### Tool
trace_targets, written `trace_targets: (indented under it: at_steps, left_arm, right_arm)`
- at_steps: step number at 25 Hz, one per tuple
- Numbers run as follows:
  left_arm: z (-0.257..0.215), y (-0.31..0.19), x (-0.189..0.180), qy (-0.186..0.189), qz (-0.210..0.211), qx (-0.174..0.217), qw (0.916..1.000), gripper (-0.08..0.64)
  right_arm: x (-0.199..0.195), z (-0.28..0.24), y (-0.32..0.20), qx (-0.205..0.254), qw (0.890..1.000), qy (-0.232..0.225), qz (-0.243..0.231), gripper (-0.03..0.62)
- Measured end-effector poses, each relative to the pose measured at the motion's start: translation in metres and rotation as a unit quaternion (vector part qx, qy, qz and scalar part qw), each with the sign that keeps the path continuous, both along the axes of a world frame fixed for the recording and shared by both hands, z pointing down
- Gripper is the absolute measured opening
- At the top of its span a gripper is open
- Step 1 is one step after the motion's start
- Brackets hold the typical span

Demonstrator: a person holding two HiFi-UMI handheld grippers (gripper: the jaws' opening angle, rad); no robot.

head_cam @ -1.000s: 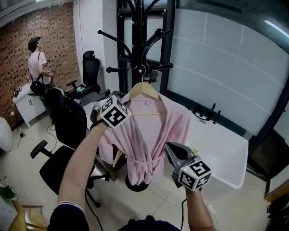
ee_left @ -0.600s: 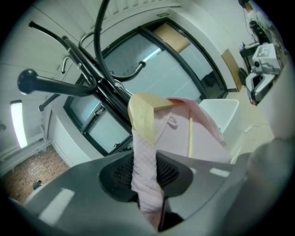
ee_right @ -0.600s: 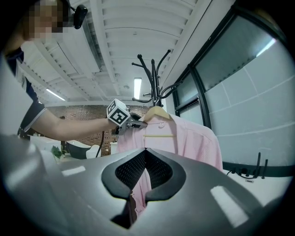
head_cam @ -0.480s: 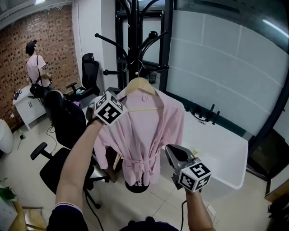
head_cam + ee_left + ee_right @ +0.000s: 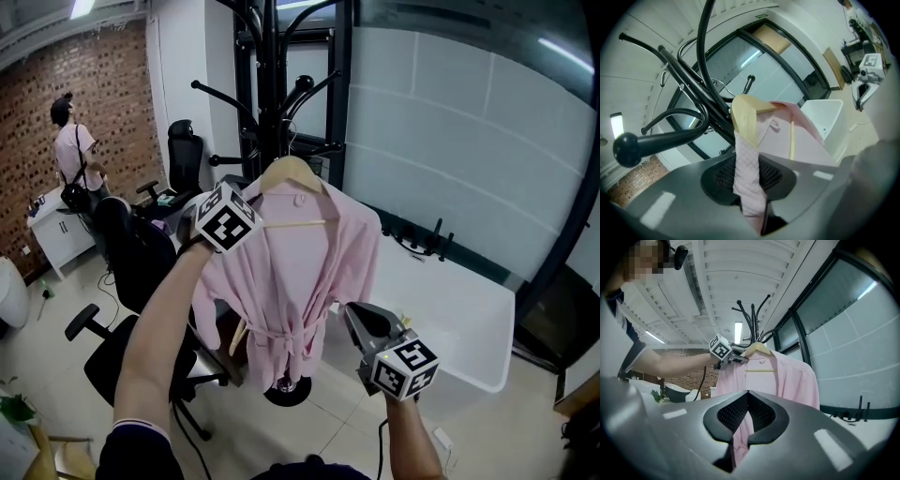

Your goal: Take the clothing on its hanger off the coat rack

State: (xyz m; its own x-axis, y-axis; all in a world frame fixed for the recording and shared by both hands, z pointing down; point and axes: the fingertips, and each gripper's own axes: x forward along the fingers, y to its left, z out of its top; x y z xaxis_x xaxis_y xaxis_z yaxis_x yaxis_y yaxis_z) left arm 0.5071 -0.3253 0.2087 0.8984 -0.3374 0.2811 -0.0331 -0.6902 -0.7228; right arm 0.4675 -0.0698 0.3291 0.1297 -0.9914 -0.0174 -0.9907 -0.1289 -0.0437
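A pink robe (image 5: 300, 272) hangs on a wooden hanger (image 5: 295, 173) right in front of the black coat rack (image 5: 267, 84). The hanger's wire hook sits close to the rack's arms; I cannot tell whether it rests on one. My left gripper (image 5: 253, 204) is raised to the hanger's left shoulder and is shut on the robe's cloth and the hanger end (image 5: 745, 115) beneath it. My right gripper (image 5: 358, 317) hovers lower, in front of the robe's belt, shut with nothing between its jaws. From the right gripper view the robe (image 5: 787, 376) hangs a little way ahead.
A white table (image 5: 450, 309) stands right of the rack under a glass wall. A black office chair (image 5: 131, 281) is close on the left, with another chair (image 5: 183, 155) behind it. A person (image 5: 70, 150) stands far left by the brick wall.
My left gripper has lifted the hanger and robe slightly up and to the left, still gripping the shoulder. The right gripper has stayed where it was.
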Motion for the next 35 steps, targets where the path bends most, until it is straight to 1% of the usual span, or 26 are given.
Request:
trace_targets:
  at_steps: [5, 10, 16, 23, 27, 31, 35]
  left_arm:
    - [-0.013, 0.015, 0.012, 0.006, 0.015, 0.005, 0.9999, 0.084]
    - [-0.014, 0.041, 0.018, 0.011, 0.035, 0.007, 0.9993, 0.084]
    - [-0.004, 0.061, 0.008, 0.017, 0.039, -0.006, 0.9991, 0.084]
    - [0.004, 0.080, -0.025, 0.023, 0.021, -0.012, 0.9994, 0.084]
    - [0.010, 0.088, -0.059, 0.029, 0.009, -0.010, 0.9995, 0.084]
    - [0.016, 0.087, -0.099, 0.029, -0.002, -0.010, 0.9995, 0.084]
    - [0.012, 0.094, -0.127, 0.027, -0.019, -0.010, 0.9994, 0.084]
  right_arm:
    - [0.004, 0.001, 0.009, 0.003, 1.000, -0.004, 0.010, 0.002]
    - [0.011, -0.001, 0.022, 0.003, 1.000, -0.002, 0.018, 0.002]
    - [0.010, -0.002, 0.028, -0.001, 1.000, 0.001, 0.006, 0.002]
    - [-0.007, -0.002, 0.031, -0.010, 0.999, 0.006, -0.035, 0.002]
    - [-0.027, 0.004, 0.028, -0.016, 0.998, 0.010, -0.056, 0.002]
    - [-0.057, 0.008, 0.022, -0.014, 0.997, 0.011, -0.073, 0.002]
    - [-0.075, 0.002, 0.026, -0.011, 0.996, 0.008, -0.090, 0.002]
